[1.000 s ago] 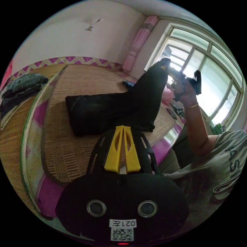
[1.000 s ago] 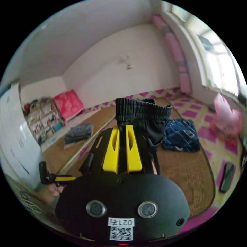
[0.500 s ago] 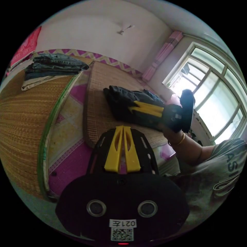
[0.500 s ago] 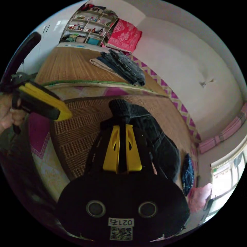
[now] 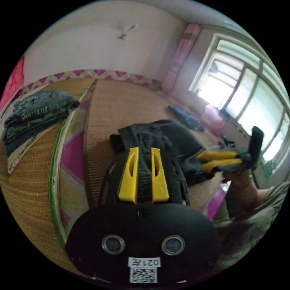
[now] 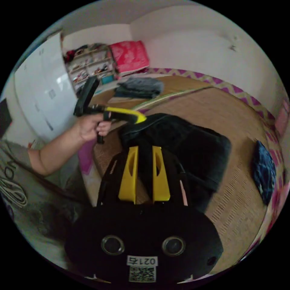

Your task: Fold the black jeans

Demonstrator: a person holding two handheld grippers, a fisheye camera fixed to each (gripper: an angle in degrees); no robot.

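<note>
The black jeans (image 5: pixel 169 136) lie as a folded bundle on the woven mat (image 5: pixel 120 102). My left gripper (image 5: pixel 145 149) hovers at the bundle's near edge, jaws a little apart, with black cloth showing in the gap. In the right gripper view, the left gripper (image 6: pixel 142 119) has its tip touching the bundle's left edge. The right gripper (image 6: pixel 145 148) also has its jaws slightly parted over the black jeans (image 6: pixel 187 142), with cloth in the gap. Seen from the left gripper view, the right gripper (image 5: pixel 201 161) straddles the bundle's right edge.
A pile of folded jeans (image 5: pixel 39 105) sits on a second mat to the left. A blue garment (image 6: pixel 264 172) lies past the bundle and a pink bag (image 5: pixel 213 117) sits below the window (image 5: pixel 235 87). A shelf (image 6: pixel 87 63) and white cabinet (image 6: pixel 42 90) stand behind the person's hand (image 6: pixel 89 127).
The right gripper laid the raised end of the jeans down onto the bundle, and its jaws have widened. The left gripper came in to the bundle's edge and its jaws parted.
</note>
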